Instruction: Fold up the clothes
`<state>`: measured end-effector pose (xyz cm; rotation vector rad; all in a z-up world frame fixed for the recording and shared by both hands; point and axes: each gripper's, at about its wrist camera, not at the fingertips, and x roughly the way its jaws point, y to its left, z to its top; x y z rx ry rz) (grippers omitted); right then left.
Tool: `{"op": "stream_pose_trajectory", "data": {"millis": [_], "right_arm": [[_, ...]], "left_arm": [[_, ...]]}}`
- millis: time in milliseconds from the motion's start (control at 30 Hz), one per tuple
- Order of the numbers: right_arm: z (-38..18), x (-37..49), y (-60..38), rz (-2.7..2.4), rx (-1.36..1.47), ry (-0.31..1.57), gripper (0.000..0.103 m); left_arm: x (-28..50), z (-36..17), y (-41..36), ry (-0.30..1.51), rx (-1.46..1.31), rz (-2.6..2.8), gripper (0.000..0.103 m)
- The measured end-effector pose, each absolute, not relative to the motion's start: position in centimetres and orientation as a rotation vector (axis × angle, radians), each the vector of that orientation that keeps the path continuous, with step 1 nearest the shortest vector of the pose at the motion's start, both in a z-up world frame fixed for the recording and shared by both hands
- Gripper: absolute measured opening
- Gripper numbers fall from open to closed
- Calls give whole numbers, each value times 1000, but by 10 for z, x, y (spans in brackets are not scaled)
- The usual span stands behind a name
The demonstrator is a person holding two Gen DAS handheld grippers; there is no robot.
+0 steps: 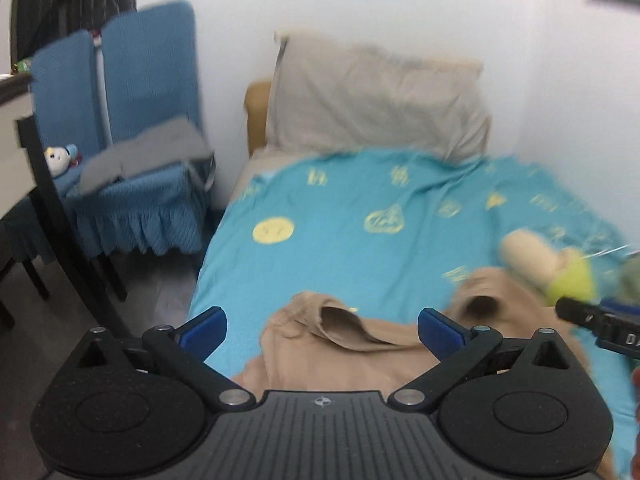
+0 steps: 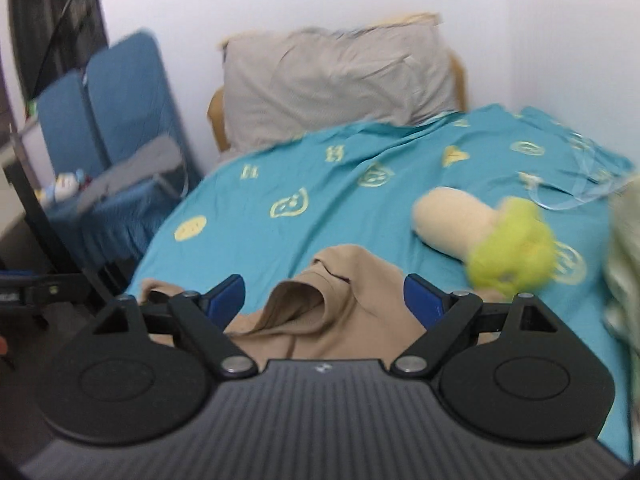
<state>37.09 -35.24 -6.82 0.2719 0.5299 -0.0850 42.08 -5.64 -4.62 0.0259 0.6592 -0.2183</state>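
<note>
The tan garment (image 1: 344, 344) lies crumpled at the near end of the bed, directly ahead of and below both grippers; the left gripper (image 1: 322, 330) hangs over it with its blue pads spread wide and nothing between them, an open fold of the cloth showing in the gap; the right gripper (image 2: 324, 300) is likewise spread wide above the same garment (image 2: 340, 304), holding nothing, a rumpled opening of the fabric lying between its fingers. From the left wrist view part of the right gripper shows at the right edge, close to the garment's far side; whether either gripper touches the cloth cannot be told, since the frames are blurred.

The garment rests on a turquoise sheet (image 1: 352, 200) printed with yellow figures; just beyond it to the right lies a plush toy (image 2: 488, 232), cream and lime green; a grey pillow (image 2: 336, 80) leans against the white wall at the head of the bed. Left of the bed stands a blue-covered chair (image 1: 136, 120) with a grey cloth (image 1: 144, 156) and a small toy (image 1: 60, 158) on its seat.
</note>
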Motion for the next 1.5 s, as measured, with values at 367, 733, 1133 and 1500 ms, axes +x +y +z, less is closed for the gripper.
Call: {"op": "stream_pose_trajectory", "data": {"millis": [367,733,1133,1500], "right_arm": [[-42,148,-333,-95,430,500,88],[-56,114,-329,-136,430,535,88],[-86,162,-337,-140,537,610,88],[-113,201,-347,-167,580,691,88]], "left_arm": [[243,-66,42,721,-362,-122,99],[209,-107,94,735,-727,-94,98],[318,-180,111,752,-852,107,84],[394,-187,114,751,-658,105,4]]}}
